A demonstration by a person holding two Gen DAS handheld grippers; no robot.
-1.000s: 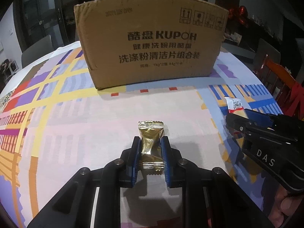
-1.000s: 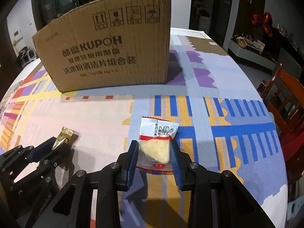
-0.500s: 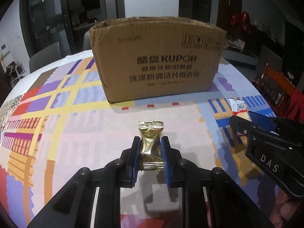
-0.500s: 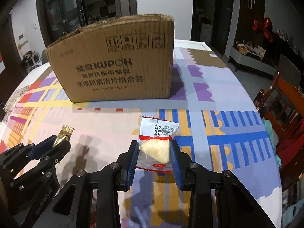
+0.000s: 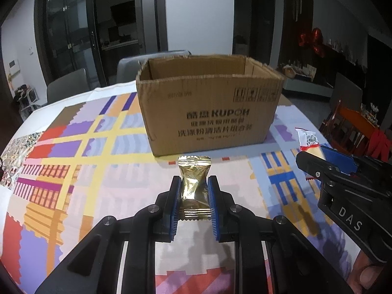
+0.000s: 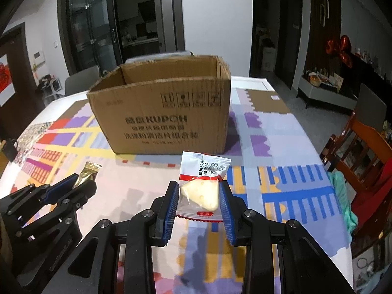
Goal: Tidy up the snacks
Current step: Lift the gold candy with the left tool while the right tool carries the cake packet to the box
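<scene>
Holding one snack apiece, both grippers hang above the near part of the table, well clear of the cloth. The left gripper (image 5: 194,191) is clamped on a gold-wrapped candy (image 5: 194,186), its blue pads (image 5: 177,204) pinching the wrapper's narrow middle so the crimped ends stick out front and back. The right gripper (image 6: 199,196) is clamped on a white snack packet (image 6: 202,188) with a red band and a pale wedge showing through its clear window; the pads (image 6: 226,202) press the packet's side edges, which keeps the soft filling from being crushed. Each snack is held flat and pointing forward, probably so it can simply drop once the jaws part.

Ahead of both sits an open cardboard box (image 5: 208,112) near the middle of the table, its flaps gone or folded away and the mouth facing up. That looks like the place the snacks are meant to go, and the raised height of the grippers suits clearing its front wall. Neither snack is over the opening yet; both are short of the box's near side.

A patterned tablecloth (image 5: 80,152) in purple, yellow and blue blocks covers the table. An orange wooden chair (image 6: 360,154) stands off the right edge.
</scene>
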